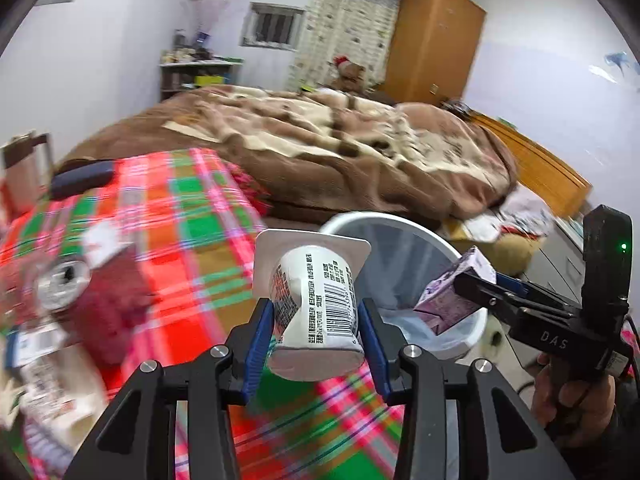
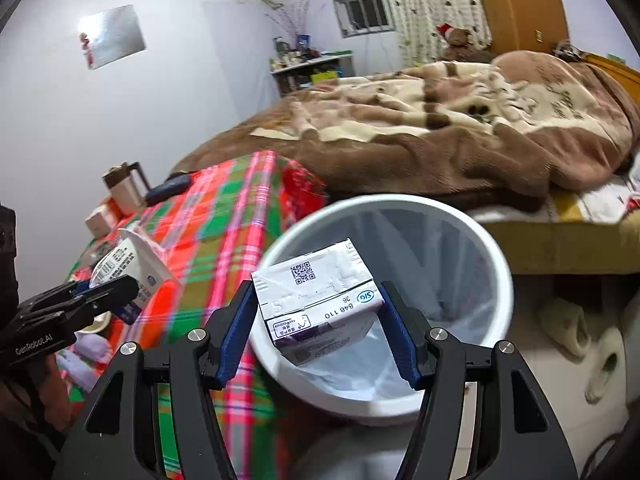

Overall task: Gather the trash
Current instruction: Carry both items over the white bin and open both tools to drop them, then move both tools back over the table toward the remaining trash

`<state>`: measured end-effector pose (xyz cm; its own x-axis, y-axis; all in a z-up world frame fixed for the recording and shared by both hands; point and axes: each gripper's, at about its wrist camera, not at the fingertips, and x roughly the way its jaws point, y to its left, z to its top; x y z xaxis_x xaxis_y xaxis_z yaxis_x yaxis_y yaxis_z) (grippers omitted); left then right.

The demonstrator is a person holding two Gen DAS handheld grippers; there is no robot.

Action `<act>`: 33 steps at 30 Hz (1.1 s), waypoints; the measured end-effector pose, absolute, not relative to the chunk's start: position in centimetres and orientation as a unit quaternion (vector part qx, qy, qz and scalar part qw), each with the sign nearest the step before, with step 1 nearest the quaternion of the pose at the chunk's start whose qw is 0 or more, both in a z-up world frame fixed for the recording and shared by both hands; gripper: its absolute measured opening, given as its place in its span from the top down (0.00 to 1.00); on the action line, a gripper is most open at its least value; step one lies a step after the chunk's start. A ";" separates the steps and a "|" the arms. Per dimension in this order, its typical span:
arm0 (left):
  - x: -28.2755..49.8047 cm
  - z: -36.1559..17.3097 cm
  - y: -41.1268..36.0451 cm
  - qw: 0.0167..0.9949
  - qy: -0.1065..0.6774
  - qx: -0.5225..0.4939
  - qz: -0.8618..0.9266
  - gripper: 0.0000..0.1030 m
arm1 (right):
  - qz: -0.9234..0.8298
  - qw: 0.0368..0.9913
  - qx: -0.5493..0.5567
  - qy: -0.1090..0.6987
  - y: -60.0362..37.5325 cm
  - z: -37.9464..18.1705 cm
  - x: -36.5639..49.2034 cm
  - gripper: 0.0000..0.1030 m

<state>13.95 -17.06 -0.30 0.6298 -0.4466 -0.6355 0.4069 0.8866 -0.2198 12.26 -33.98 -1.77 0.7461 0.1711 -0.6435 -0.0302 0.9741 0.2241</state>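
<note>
The left gripper is holding a white yogurt cup, with its two blue pads pressing the dented sides of the cup. The cup is lying tilted, its wide flat rim pointing away from the camera and its bottom toward the camera, and a barcode is showing on its side. It is hanging above the plaid tablecloth, near the edge of the table that is beside the bin.

The right gripper is clamping a small drink carton, white and purple, with a QR code on the upper face. The carton is being held over the open mouth of the white trash bin, which is lined with a thin clear bag. In the left wrist view the same carton is showing above the right part of the bin rim, between the fingers of the right gripper.

The bin is standing on the floor just beside the table, between the table and the bed with the brown blanket. On the tablecloth, at the left, a red drink can with an opened top is lying, blurred, and some papers are lying near it. A dark flat case and a mug are standing at the far end of the table. Pale slippers are lying on the floor right of the bin.
</note>
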 end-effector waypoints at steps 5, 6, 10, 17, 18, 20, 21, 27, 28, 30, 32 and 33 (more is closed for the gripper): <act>14.8 -1.2 -20.6 0.888 0.370 -0.016 -0.273 0.57 | 0.039 0.926 0.105 0.361 -35.5 -2.6 11.9 0.39; 15.0 -1.3 -21.2 0.886 0.371 -0.015 -0.279 0.57 | 0.037 0.925 0.104 0.363 -35.6 -2.8 11.9 0.39; 16.3 -2.7 -23.2 0.872 0.388 -0.012 -0.298 0.57 | 0.030 0.921 0.104 0.374 -36.5 -3.5 12.1 0.39; 17.4 -4.4 -24.6 0.857 0.413 -0.010 -0.309 0.57 | 0.020 0.914 0.098 0.394 -37.4 -4.6 11.9 0.39; 17.5 -4.6 -24.7 0.855 0.416 -0.010 -0.309 0.57 | 0.019 0.913 0.097 0.396 -37.5 -4.7 11.9 0.39; 17.8 -4.7 -25.0 0.853 0.418 -0.012 -0.312 0.55 | 0.019 0.914 0.098 0.394 -37.6 -4.7 11.8 0.38; 17.8 -4.6 -25.0 0.853 0.417 -0.013 -0.312 0.50 | 0.019 0.914 0.098 0.393 -37.6 -4.7 11.7 0.38; 17.8 -4.2 -24.8 0.858 0.410 -0.017 -0.310 0.47 | 0.019 0.918 0.098 0.383 -37.6 -4.2 11.6 0.34; 17.6 -4.1 -24.6 0.859 0.408 -0.018 -0.309 0.47 | 0.018 0.919 0.097 0.382 -37.6 -4.2 11.7 0.34; 17.3 -3.7 -24.2 0.863 0.403 -0.019 -0.305 0.47 | 0.019 0.920 0.095 0.379 -37.5 -4.0 11.6 0.34; 16.8 -3.4 -23.7 0.866 0.398 -0.021 -0.301 0.47 | 0.021 0.922 0.095 0.376 -37.2 -3.7 11.4 0.34; 16.5 -3.1 -23.4 0.868 0.395 -0.022 -0.299 0.47 | 0.023 0.923 0.096 0.372 -37.1 -3.6 11.4 0.34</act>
